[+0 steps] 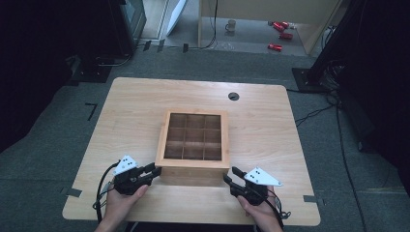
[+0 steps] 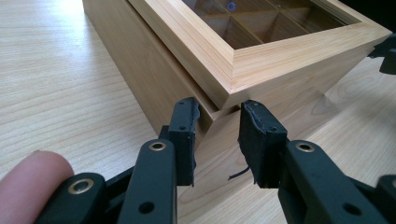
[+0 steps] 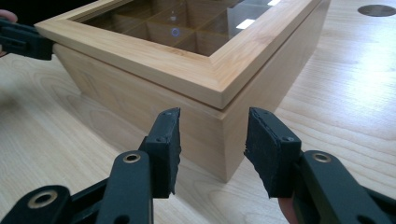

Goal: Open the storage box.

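Observation:
A light wooden box (image 1: 193,164) with a glass-paned lid and a grid of compartments stands mid-table. Its lid lies down on the base. My left gripper (image 1: 154,170) is at the box's near left corner. In the left gripper view its open jaws (image 2: 217,109) straddle that corner of the box (image 2: 280,60) just under the lid's edge, with nothing clamped. My right gripper (image 1: 230,175) is at the near right corner. There, the right gripper (image 3: 212,116) stands open on either side of the corner of the box (image 3: 140,65), a little short of touching.
The box rests on a pale wooden table (image 1: 135,96) with a round cable hole (image 1: 233,95) behind it. Past the far edge, a mug (image 1: 231,25) and red cans (image 1: 280,29) lie on the floor. Dark equipment stands at both sides.

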